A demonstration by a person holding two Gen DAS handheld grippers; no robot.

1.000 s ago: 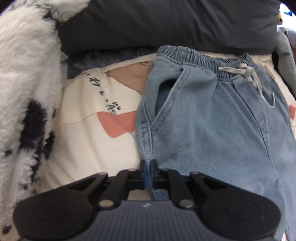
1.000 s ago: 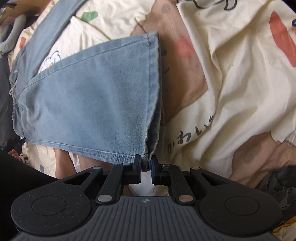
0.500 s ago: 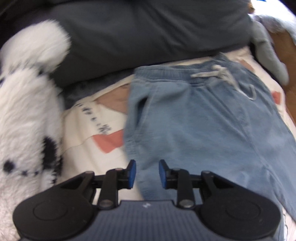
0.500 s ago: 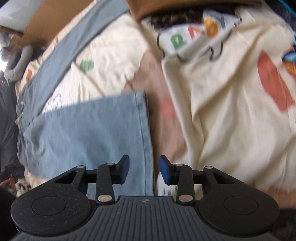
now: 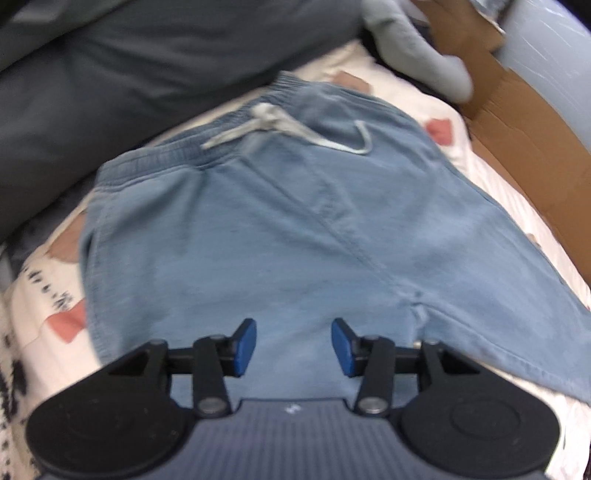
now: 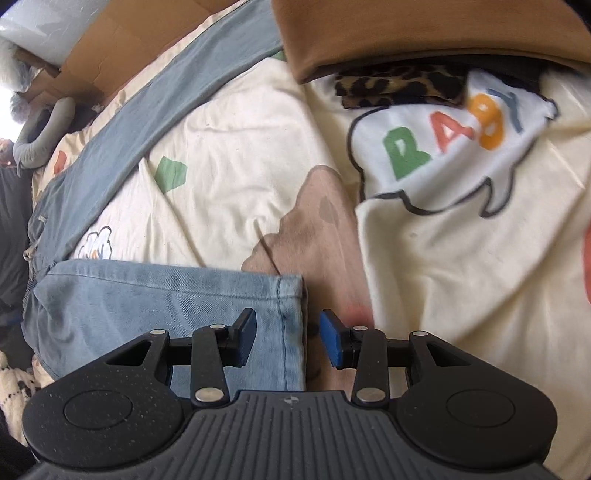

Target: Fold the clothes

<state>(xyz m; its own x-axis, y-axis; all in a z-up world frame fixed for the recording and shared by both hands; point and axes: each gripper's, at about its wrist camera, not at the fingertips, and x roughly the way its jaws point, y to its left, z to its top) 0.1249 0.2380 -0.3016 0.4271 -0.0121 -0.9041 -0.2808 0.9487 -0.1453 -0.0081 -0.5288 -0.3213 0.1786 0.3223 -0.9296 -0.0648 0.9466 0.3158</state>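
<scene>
Your left gripper (image 5: 293,347) is opening above the jeans (image 5: 266,236), gripping nothing. Your right gripper (image 6: 287,341) stands spread over the hem (image 6: 291,317), pads clear.

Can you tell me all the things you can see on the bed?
jeans: one, light blue, spread flat on the bedsheet
drawstring: one, pale grey, at the jeans' waistband
bedsheet: one, cream with coloured prints and the word BABY
dark grey bedding: one, beyond the waistband
cardboard: brown, along the bed's edge
brown cloth: one, on leopard-print cloth
left gripper: black, blue pads, jaws opening, over the jeans
right gripper: black, blue pads, open astride the leg hem
</scene>
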